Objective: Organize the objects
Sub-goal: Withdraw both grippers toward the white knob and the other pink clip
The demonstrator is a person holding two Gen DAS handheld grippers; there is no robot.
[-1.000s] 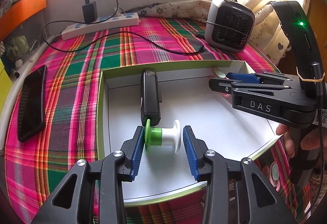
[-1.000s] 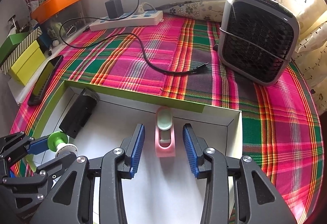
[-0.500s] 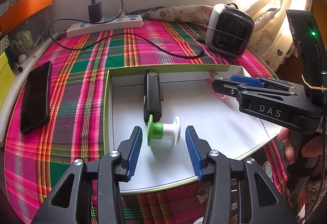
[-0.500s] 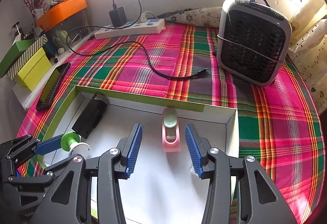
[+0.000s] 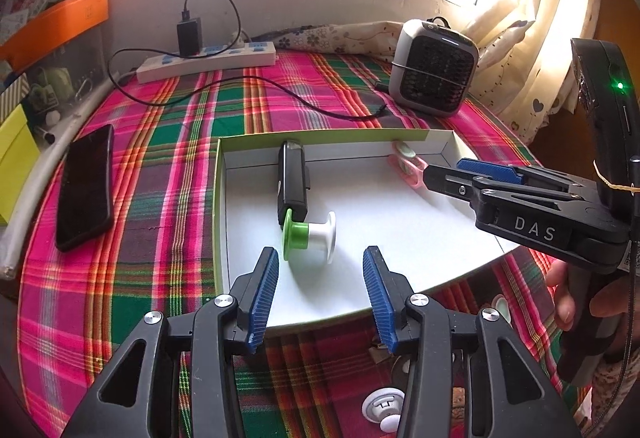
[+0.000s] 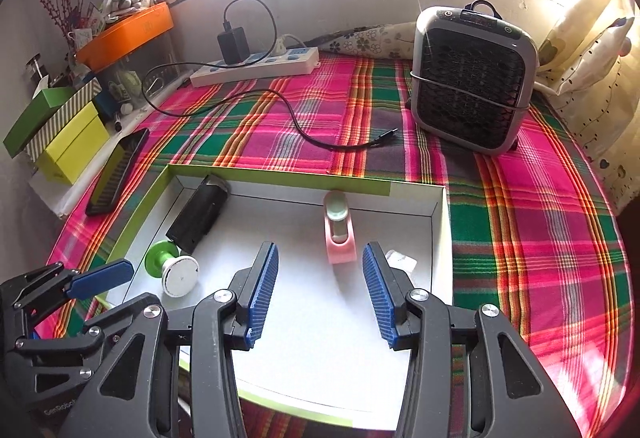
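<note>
A white box lid with a green rim (image 5: pixel 218 198) (image 6: pixel 280 178) lies on the plaid cloth. In it lie a green and white spool (image 5: pixel 308 236) (image 6: pixel 172 268), a black rectangular device (image 5: pixel 293 182) (image 6: pixel 198 220) and a pink holder with a pale green cap (image 5: pixel 408 166) (image 6: pixel 339 234). My left gripper (image 5: pixel 320 298) is open and empty, just short of the spool. My right gripper (image 6: pixel 318 294) is open and empty, just short of the pink holder; it also shows in the left wrist view (image 5: pixel 472 174).
A black phone (image 5: pixel 86 186) lies left of the lid. A power strip (image 5: pixel 208 60) with a charger and a loose cable (image 6: pixel 320 138) is at the back. A small grey heater (image 6: pixel 470 78) stands back right. Small round white items (image 5: pixel 384 406) lie near the front edge.
Both grippers have drawn back and up from the lid. The left gripper had the spool between its fingers; the spool now lies free in front of it. The pink holder stays put.
</note>
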